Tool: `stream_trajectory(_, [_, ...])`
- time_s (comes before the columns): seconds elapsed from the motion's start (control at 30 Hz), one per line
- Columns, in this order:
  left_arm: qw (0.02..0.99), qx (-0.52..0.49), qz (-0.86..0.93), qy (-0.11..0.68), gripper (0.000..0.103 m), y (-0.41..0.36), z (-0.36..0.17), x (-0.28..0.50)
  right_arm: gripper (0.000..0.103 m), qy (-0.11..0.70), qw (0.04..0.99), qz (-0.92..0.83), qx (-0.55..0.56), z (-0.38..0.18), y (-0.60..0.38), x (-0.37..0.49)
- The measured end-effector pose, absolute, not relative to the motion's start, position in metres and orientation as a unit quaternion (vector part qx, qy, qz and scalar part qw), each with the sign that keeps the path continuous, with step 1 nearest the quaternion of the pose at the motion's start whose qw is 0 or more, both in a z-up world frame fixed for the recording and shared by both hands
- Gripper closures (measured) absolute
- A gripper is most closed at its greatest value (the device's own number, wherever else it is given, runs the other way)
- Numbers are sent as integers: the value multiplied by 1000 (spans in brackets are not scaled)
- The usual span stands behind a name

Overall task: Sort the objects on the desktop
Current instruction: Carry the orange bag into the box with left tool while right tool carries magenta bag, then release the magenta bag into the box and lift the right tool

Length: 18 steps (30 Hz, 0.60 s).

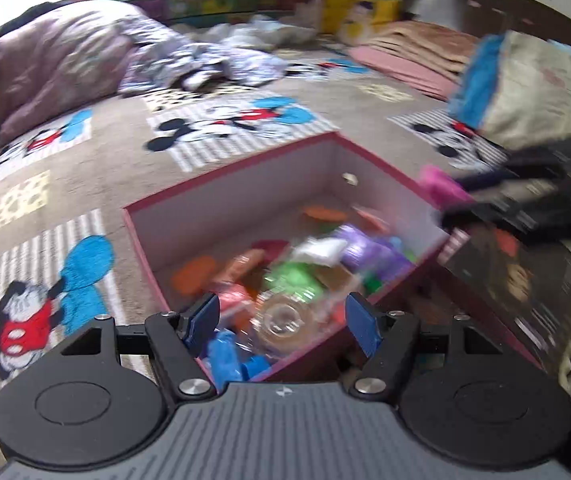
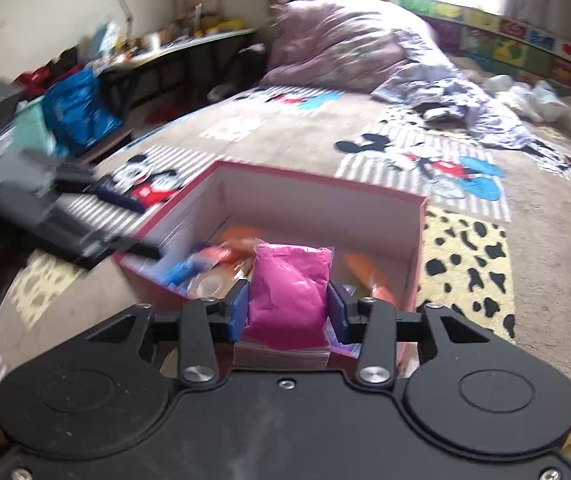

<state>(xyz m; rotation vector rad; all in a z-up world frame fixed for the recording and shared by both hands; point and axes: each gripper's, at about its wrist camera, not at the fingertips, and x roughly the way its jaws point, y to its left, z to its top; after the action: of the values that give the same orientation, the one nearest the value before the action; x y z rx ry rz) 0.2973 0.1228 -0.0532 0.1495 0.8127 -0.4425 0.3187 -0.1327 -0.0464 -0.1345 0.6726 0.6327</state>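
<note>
A pink-rimmed open box sits on the bed, holding several small colourful items: orange, green, purple and blue packets and a clear round lid. My left gripper is open and empty, hovering over the box's near corner. My right gripper is shut on a magenta packet and holds it above the near edge of the same box. The right gripper with the packet also shows blurred at the right of the left wrist view. The left gripper shows blurred at the left of the right wrist view.
The box rests on a Mickey Mouse bedspread. A dark printed box lies right beside it. A crumpled quilt and clothes lie at the bed's far side. A cluttered desk and a blue bag stand beyond the bed.
</note>
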Motion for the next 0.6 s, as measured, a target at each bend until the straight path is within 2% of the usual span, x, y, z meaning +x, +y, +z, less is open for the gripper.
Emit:
stream_trajectory(0.23, [863, 87, -300, 397, 34, 118, -61, 274, 62, 326, 902, 277, -53, -59, -120, 334])
stream_trajectory(0.6, [846, 104, -326, 409, 34, 113, -68, 260, 62, 327, 903, 268, -72, -70, -99, 356])
